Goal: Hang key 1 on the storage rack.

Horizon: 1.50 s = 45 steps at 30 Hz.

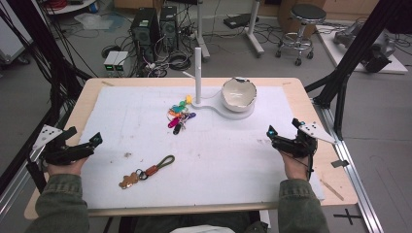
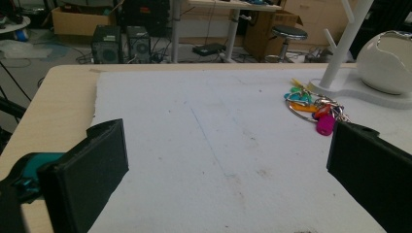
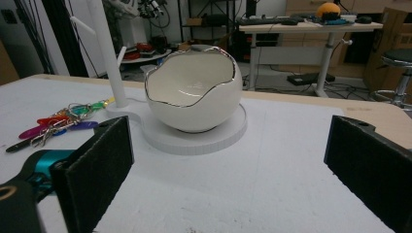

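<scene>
We see the tabletop (image 1: 335, 187) under a white mat (image 1: 145, 121), nothing started as far as we can judge. White stand (image 1: 198, 73) and egg-shaped bowl (image 1: 238, 93) sit at the far side. Left gripper (image 1: 82, 145) and right gripper (image 1: 284, 138) rest at the mat edges, jaws apart, empty. Bunch of coloured keys (image 1: 180, 115) lies beside the stand; bear keychain (image 1: 145, 172) lies near us, untouched.

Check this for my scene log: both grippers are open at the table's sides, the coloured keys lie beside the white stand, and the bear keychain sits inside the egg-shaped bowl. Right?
Not quite. The bear keychain lies on the white mat near the front edge, as the high view shows; the right gripper view shows the egg-shaped bowl holds nothing. The rest stands.
</scene>
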Motion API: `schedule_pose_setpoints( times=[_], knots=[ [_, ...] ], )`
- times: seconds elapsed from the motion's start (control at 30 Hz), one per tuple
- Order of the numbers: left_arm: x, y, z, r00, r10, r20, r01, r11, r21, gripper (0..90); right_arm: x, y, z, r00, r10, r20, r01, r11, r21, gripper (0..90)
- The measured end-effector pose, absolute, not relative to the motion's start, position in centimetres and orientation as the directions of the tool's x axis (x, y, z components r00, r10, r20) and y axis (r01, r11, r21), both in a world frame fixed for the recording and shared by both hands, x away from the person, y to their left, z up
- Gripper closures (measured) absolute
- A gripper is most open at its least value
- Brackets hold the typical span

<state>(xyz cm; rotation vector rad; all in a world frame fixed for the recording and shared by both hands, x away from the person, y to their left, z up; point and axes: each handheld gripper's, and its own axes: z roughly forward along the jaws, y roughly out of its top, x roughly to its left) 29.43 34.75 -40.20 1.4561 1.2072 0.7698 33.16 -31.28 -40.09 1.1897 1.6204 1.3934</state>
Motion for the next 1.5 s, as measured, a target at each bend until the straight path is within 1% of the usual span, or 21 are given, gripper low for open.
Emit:
schedule_pose_setpoints(
  times=[0.13,0.6,1.2,1.5],
  knots=[
    [29.5,34.9,-40.2,0.284,0.948,-0.144,0.279,0.062,0.958,1.7,33.1,-31.4,-40.1,-0.342,0.936,0.081,0.216,-0.006,0.976,2.9],
    [29.4,34.3,-39.9,0.309,0.939,-0.150,0.280,0.061,0.958,1.7,33.1,-31.3,-40.2,-0.351,0.933,0.075,0.214,0.002,0.977,2.9],
    [29.1,32.0,-38.7,0.404,0.907,-0.117,0.283,-0.003,0.959,1.7,33.2,-31.3,-40.2,-0.364,0.928,0.084,0.223,-0.001,0.975,2.9],
    [29.4,30.4,-38.7,0.471,0.878,-0.089,0.330,-0.082,0.940,1.7,33.2,-31.3,-40.2,-0.364,0.928,0.082,0.223,0.001,0.975,2.9]
  ],
)
